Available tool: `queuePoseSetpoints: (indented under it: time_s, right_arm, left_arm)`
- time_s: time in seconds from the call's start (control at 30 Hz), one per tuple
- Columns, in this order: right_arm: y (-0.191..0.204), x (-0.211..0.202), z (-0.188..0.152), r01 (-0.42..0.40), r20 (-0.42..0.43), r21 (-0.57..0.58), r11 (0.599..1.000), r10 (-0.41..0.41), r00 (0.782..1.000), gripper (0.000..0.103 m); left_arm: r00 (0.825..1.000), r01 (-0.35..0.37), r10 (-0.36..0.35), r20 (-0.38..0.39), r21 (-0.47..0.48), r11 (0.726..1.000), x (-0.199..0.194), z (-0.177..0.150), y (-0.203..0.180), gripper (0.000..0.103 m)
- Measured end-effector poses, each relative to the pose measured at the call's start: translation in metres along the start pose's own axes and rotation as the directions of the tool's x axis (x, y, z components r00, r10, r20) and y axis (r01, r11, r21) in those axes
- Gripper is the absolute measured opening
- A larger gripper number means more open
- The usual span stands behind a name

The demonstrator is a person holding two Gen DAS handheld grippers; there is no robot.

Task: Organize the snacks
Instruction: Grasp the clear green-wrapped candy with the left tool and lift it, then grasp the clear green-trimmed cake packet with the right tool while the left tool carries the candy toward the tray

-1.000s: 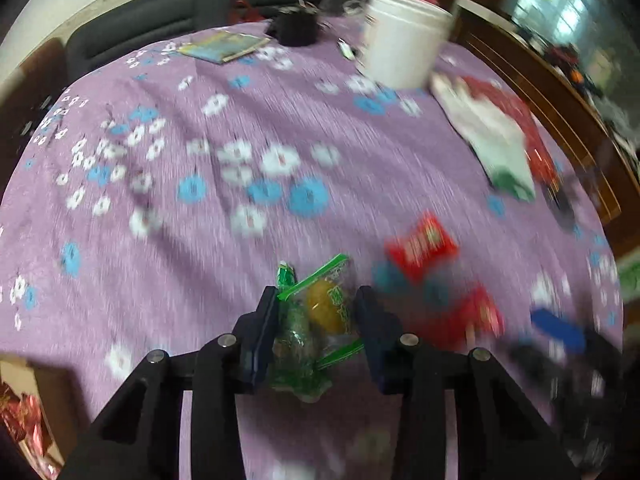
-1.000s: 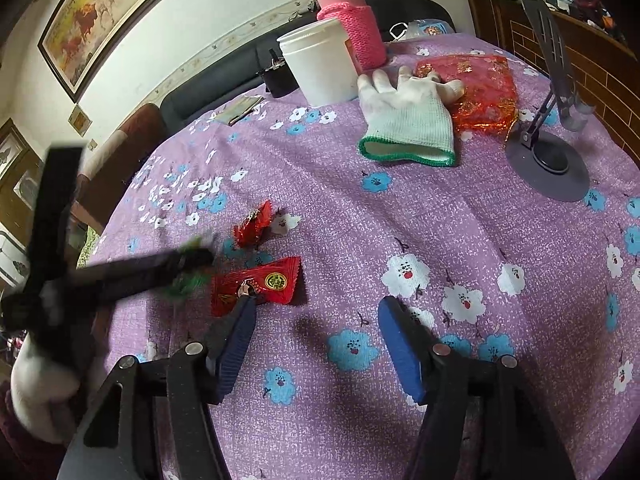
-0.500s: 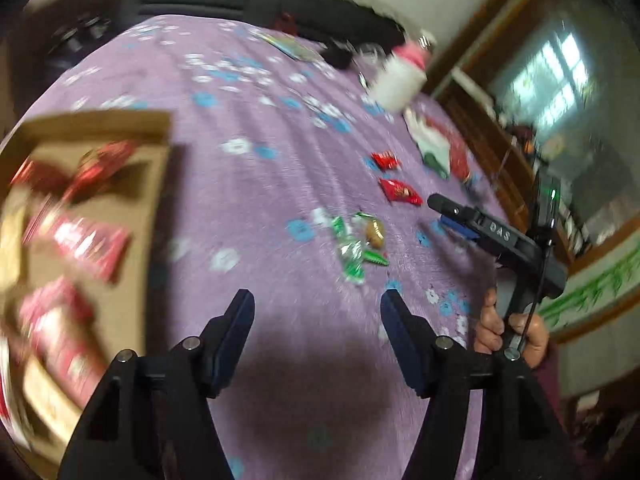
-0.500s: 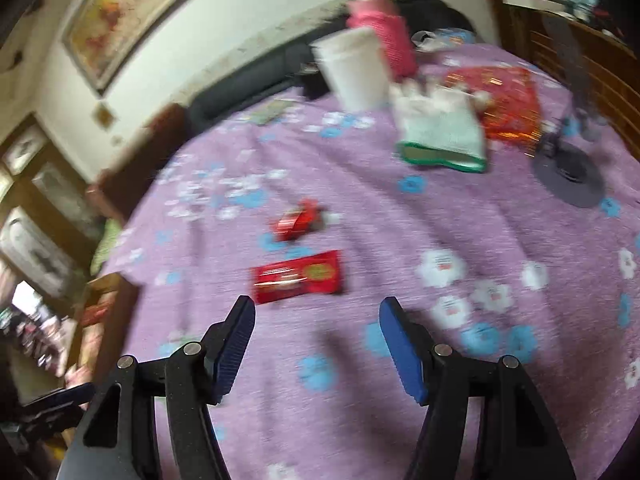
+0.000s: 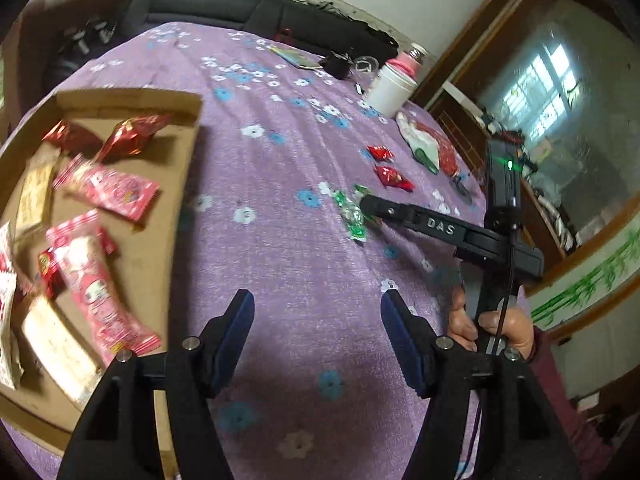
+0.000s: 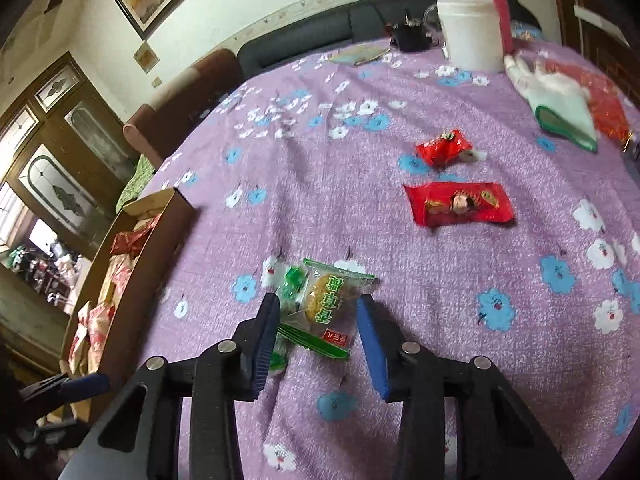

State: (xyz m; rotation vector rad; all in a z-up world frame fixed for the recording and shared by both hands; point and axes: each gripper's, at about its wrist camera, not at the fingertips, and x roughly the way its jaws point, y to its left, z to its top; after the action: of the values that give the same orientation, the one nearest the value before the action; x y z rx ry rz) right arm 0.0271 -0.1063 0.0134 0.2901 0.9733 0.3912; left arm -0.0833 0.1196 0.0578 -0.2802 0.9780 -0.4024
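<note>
Down on the purple flowered tablecloth [image 6: 320,200], the green-wrapped snack [image 6: 330,306] serves as the reference for everything else. Its clear packet shows a round yellow cake inside, and a smaller green packet [image 6: 292,280] lies touching its left edge. The right gripper [image 6: 318,320] straddles this snack, jaws closing with the packet between the blue pads; the pads stand just beside the wrapper's edges, and no firm pinch shows yet. Beyond the snack lies a flat red packet [image 6: 458,204], and farther still a small red candy [image 6: 442,146]. Well past those stand a white tub [image 6: 470,32] and a white glove [image 6: 560,100]. Off to the snack's left sits the cardboard box [image 5: 176,184], holding pink and red packets [image 5: 108,192]. The left gripper [image 5: 316,332] hovers near that box over bare cloth, jaws standing moderately apart with nothing between them. A hand [image 5: 490,326] grips the right tool's handle.
</note>
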Motion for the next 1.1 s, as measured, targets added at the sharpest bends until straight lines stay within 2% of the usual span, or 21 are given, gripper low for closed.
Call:
queuePoseSetpoints:
  time_s: [0.1, 0.17, 0.37, 0.47, 0.5, 0.53, 0.6, 0.63, 0.67, 0.73, 0.77, 0.83, 1.0, 1.03, 1.07, 1.1]
  right_arm:
    - [-0.013, -0.009, 0.001, 0.006, 0.038, 0.054, 0.998, -0.008, 0.999, 0.030]
    - [-0.022, -0.018, 0.004, 0.030, 0.064, 0.087, 0.996, -0.036, 0.997, 0.027]
    - [-0.044, -0.026, 0.008, 0.043, 0.067, 0.123, 0.991, -0.052, 0.996, 0.026]
    - [-0.046, -0.021, 0.010, 0.105, 0.044, 0.098, 0.990, -0.109, 0.993, 0.026]
    - [-0.048, -0.019, 0.011, 0.100, 0.036, 0.101, 0.990, -0.104, 0.994, 0.026]
    - [-0.049, -0.018, 0.011, 0.090, 0.032, 0.106, 0.990, -0.094, 0.995, 0.026]
    - [-0.053, -0.020, 0.013, 0.071, 0.029, 0.110, 0.991, -0.074, 0.997, 0.026]
    - [-0.054, -0.020, 0.014, 0.062, 0.029, 0.113, 0.992, -0.066, 0.997, 0.027]
    - [-0.056, -0.020, 0.014, 0.056, 0.029, 0.117, 0.992, -0.059, 0.998, 0.028]
    - [-0.060, -0.018, 0.015, 0.022, 0.032, 0.143, 0.990, -0.026, 0.999, 0.033]
    - [-0.062, -0.017, 0.016, -0.008, 0.041, 0.152, 0.988, 0.002, 0.999, 0.041]
    - [-0.061, -0.017, 0.018, -0.026, 0.055, 0.149, 0.988, 0.018, 0.998, 0.050]
    - [-0.048, -0.010, 0.017, 0.005, 0.075, 0.089, 0.996, -0.012, 0.997, 0.050]
    - [-0.045, -0.009, 0.017, 0.026, 0.080, 0.075, 0.997, -0.032, 0.996, 0.040]
    - [-0.041, -0.009, 0.016, 0.058, 0.081, 0.059, 0.997, -0.063, 0.995, 0.018]
    - [-0.040, -0.007, 0.016, 0.059, 0.073, 0.052, 0.997, -0.063, 0.995, 0.014]
  left_arm:
    - [1.000, -0.008, 0.008, -0.013, 0.015, 1.000, 0.011, 0.004, -0.006, 0.065]
    - [1.000, -0.021, 0.021, -0.020, 0.028, 0.999, 0.021, 0.010, -0.014, 0.065]
    - [0.995, -0.098, 0.102, -0.013, 0.179, 0.979, 0.071, 0.034, -0.051, 0.065]
    - [0.992, -0.119, 0.126, -0.012, 0.250, 0.961, 0.097, 0.045, -0.068, 0.064]
    - [0.991, -0.125, 0.132, -0.010, 0.270, 0.955, 0.105, 0.048, -0.073, 0.063]
    - [0.990, -0.133, 0.142, -0.009, 0.295, 0.946, 0.114, 0.051, -0.078, 0.061]
    - [0.988, -0.141, 0.155, -0.017, 0.318, 0.937, 0.127, 0.054, -0.082, 0.046]
    - [0.987, -0.143, 0.159, -0.026, 0.315, 0.938, 0.133, 0.056, -0.081, 0.041]
    - [0.987, -0.136, 0.155, -0.039, 0.302, 0.944, 0.137, 0.057, -0.078, 0.029]
    - [0.989, -0.125, 0.140, -0.037, 0.272, 0.954, 0.138, 0.062, -0.072, 0.022]
    - [0.991, -0.117, 0.132, -0.039, 0.260, 0.958, 0.137, 0.064, -0.069, 0.021]
    - [0.991, -0.117, 0.129, -0.036, 0.247, 0.962, 0.134, 0.065, -0.065, 0.021]
    - [0.993, -0.104, 0.113, -0.022, 0.238, 0.966, 0.124, 0.061, -0.062, 0.021]
    - [0.994, -0.098, 0.104, -0.016, 0.230, 0.968, 0.120, 0.060, -0.061, 0.021]
    - [0.995, -0.093, 0.098, -0.012, 0.223, 0.970, 0.117, 0.060, -0.061, 0.021]
    - [0.996, -0.083, 0.086, -0.005, 0.211, 0.974, 0.111, 0.060, -0.060, 0.021]
